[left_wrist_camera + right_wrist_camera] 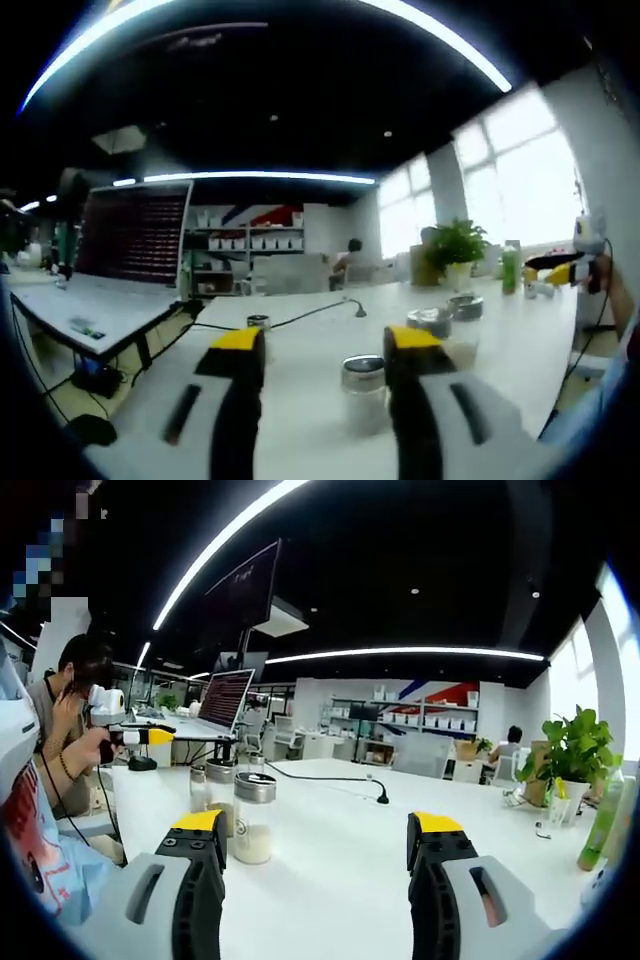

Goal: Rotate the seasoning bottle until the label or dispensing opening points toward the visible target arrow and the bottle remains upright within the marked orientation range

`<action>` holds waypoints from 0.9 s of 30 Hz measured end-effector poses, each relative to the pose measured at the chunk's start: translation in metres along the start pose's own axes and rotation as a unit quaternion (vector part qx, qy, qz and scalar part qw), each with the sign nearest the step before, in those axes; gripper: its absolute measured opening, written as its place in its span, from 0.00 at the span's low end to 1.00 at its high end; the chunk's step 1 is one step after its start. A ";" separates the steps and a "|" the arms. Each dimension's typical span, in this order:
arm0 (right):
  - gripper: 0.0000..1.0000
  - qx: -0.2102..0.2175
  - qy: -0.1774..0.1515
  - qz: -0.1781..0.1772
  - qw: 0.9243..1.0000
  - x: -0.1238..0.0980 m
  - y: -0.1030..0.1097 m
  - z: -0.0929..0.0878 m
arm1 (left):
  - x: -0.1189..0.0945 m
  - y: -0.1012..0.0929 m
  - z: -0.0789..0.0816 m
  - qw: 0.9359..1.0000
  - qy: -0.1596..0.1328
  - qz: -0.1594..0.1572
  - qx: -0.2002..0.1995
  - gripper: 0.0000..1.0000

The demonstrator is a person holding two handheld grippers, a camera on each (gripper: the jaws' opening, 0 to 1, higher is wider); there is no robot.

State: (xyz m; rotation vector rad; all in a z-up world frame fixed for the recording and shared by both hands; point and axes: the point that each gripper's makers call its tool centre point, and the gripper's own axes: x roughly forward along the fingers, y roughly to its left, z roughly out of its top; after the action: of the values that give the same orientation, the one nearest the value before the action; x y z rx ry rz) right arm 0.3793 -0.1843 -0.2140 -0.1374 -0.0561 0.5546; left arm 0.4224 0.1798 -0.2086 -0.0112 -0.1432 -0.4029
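A glass seasoning bottle with a metal lid stands upright on the white table. It is just beyond my left gripper, between the yellow-tipped jaws and closer to the right one. That gripper is open and touches nothing. Two more lidded bottles stand farther back on the right. In the right gripper view a lidded bottle with white contents stands beside the left jaw of my right gripper, which is open and holds nothing. Two smaller bottles stand behind it.
A black cable crosses the table. A potted plant and a green bottle stand at the right. A seated person at the left holds another yellow-tipped gripper. A gripper in a hand is at the right edge.
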 end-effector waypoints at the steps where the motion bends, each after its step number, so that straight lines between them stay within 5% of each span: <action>1: 0.75 0.002 0.001 0.001 1.000 0.001 0.000 -0.001 | 0.001 0.001 0.001 1.000 -0.001 0.001 0.000 0.50; 7: 0.76 -0.003 0.015 0.006 1.000 0.000 0.003 -0.007 | 0.021 0.024 0.004 1.000 -0.004 0.029 0.012 0.57; 16: 0.76 -0.015 0.014 -0.003 1.000 -0.005 0.001 -0.004 | 0.060 0.043 0.002 1.000 0.004 0.024 -0.005 0.58; 25: 0.76 -0.017 0.001 0.001 1.000 -0.007 0.006 0.004 | 0.096 0.071 -0.017 0.999 0.016 0.046 0.004 0.58; 27: 0.76 -0.020 -0.002 -0.001 1.000 -0.008 0.005 0.006 | 0.106 0.077 -0.022 0.998 0.009 0.053 0.031 0.59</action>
State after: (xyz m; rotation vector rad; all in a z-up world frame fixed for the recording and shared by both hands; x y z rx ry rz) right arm 0.3689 -0.1835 -0.2093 -0.1759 -0.0711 0.5516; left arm 0.5518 0.2084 -0.2143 0.0468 -0.1363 -0.2920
